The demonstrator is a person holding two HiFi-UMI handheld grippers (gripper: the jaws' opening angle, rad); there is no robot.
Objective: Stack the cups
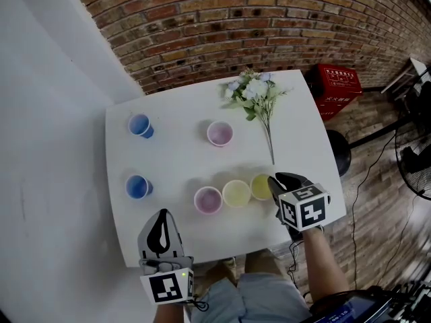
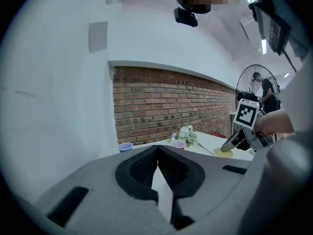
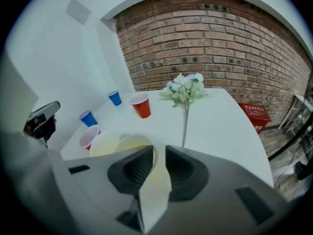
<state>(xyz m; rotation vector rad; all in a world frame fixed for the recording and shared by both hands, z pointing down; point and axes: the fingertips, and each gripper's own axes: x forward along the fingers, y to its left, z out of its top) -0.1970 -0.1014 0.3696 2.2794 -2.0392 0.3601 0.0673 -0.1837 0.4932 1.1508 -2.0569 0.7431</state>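
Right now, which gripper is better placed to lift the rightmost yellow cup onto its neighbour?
Right. The right gripper straddles the rim of that yellow cup, jaws apart, beside the second yellow cup. The left gripper sits shut and empty at the near edge of the table, away from every cup.

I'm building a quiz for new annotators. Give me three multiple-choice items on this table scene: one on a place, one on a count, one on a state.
1. Where do the flowers lie?
A. on the table's far right part
B. on the floor
C. inside a cup

2. How many cups stand on the table?
A. four
B. six
C. eight

3. The left claw is:
A. shut and empty
B. gripping a cup
C. gripping the flowers

Answers:
1. A, the head view shows them near the far right corner.
2. B, there are two each of blue, pink and yellow.
3. A, its jaws meet with nothing between them.
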